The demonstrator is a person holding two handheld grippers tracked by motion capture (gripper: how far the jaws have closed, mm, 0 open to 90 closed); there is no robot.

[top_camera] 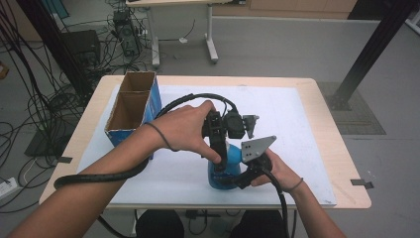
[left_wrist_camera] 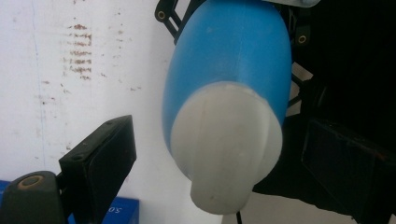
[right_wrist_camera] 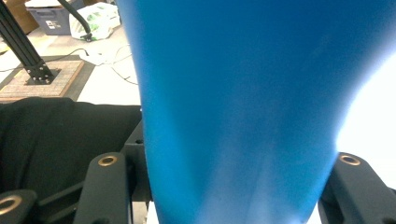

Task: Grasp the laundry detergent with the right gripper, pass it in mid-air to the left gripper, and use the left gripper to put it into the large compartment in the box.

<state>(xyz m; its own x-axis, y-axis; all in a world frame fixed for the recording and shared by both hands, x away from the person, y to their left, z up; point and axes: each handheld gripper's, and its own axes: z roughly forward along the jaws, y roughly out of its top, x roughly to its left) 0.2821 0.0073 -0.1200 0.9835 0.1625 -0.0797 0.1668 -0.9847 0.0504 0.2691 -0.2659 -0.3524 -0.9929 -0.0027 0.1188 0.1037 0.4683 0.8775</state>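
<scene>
Between both grippers' fingers, blue bottle.

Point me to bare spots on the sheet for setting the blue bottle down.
Free: the white sheet right of both grippers to its far edge, and the strip behind them. Crowded: the cardboard box at left, and the front middle around the blue bottle.
</scene>
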